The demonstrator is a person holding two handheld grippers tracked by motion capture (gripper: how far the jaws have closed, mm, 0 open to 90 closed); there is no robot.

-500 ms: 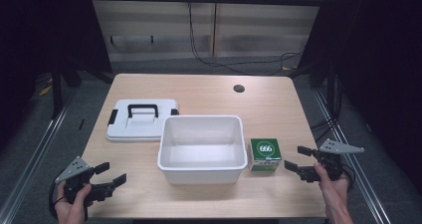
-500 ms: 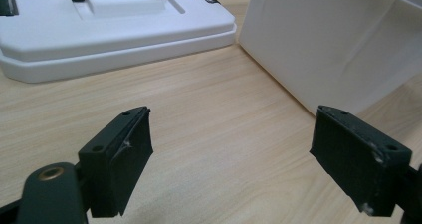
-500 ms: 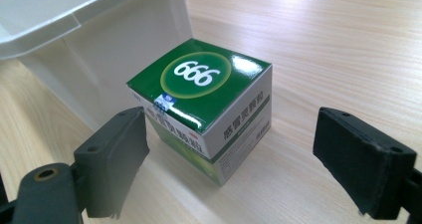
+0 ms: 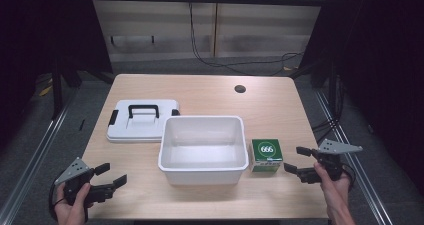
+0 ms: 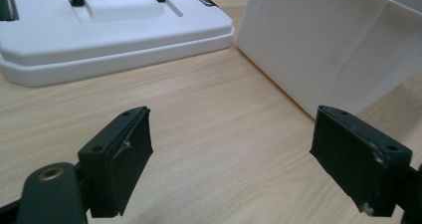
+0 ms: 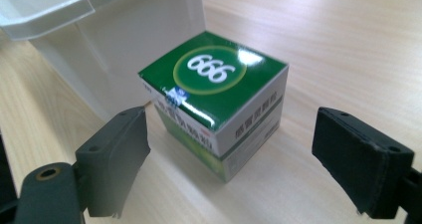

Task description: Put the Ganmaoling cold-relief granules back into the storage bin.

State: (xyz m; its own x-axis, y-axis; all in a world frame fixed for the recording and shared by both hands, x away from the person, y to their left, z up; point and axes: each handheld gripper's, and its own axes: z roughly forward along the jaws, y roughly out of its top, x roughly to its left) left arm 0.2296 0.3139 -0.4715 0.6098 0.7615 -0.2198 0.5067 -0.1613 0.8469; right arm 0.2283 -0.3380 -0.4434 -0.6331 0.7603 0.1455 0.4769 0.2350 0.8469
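The green box [image 4: 266, 155] marked 666 sits on the wooden table [image 4: 270, 105], just to the right of the white tub [image 4: 203, 147] and close beside its wall, at about 4 o'clock from the table's middle. The right gripper [image 4: 300, 163] hovers near the box at its 3 o'clock side, pointing toward it, with its 2 jaws spread wide and gripping nothing. In the right gripper view the box [image 6: 215, 102] lies ahead between the 2 black jaws, not touched by either, with one corner turned toward the camera and the tub [image 6: 119, 40] behind it at 10 o'clock.

The left gripper [image 4: 111, 175] is held low over the table's near left corner, at about 8 o'clock from the tub, also released, its jaws apart around bare wood. In the left gripper view the tub's outer wall [image 5: 328, 40] rises at 2 o'clock and the white lid [image 5: 109, 30] with its black handle lies flat at 11 o'clock. From above, the lid [image 4: 142, 121] rests just left of the tub, at its 10 o'clock. A small round hole [image 4: 240, 89] marks the table at 1 o'clock.
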